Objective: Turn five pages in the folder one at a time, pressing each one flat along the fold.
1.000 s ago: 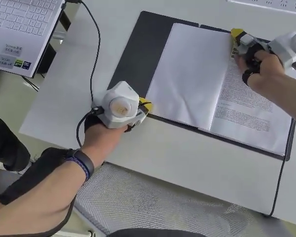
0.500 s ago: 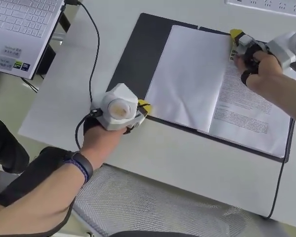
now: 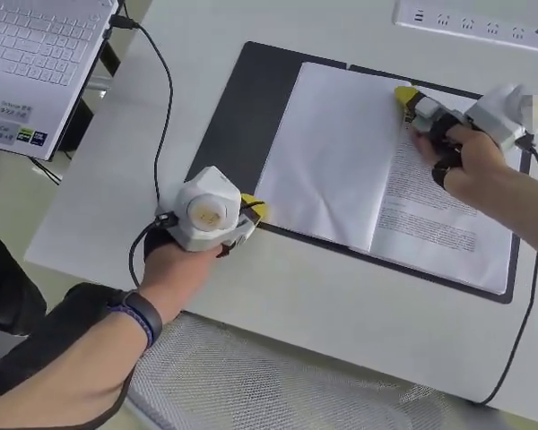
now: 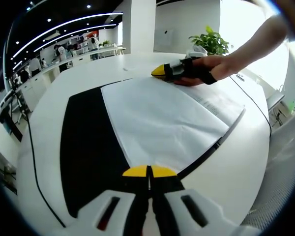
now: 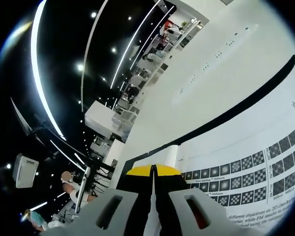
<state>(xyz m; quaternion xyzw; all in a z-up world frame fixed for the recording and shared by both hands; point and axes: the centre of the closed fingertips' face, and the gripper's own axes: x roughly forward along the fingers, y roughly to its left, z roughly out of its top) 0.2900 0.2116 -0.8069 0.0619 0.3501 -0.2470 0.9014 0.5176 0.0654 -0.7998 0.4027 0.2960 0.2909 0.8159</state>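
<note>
Folder (image 3: 242,116) lies open, fold running near-to-far; left hand-held gripper (image 3: 254,209) and right hand-held gripper (image 3: 403,93) closed, seemingly empty.

The folder (image 3: 247,116) has a matt black cover. Its pages (image 3: 327,152) are smooth white paper. The surface (image 3: 341,296) looks smooth.

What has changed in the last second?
The right gripper, shut, seems to have slid slightly down the printed page toward the fold; most of the shift is the camera's. Nothing was gripped or released. The left gripper stays shut at the near edge of the folder.
</note>
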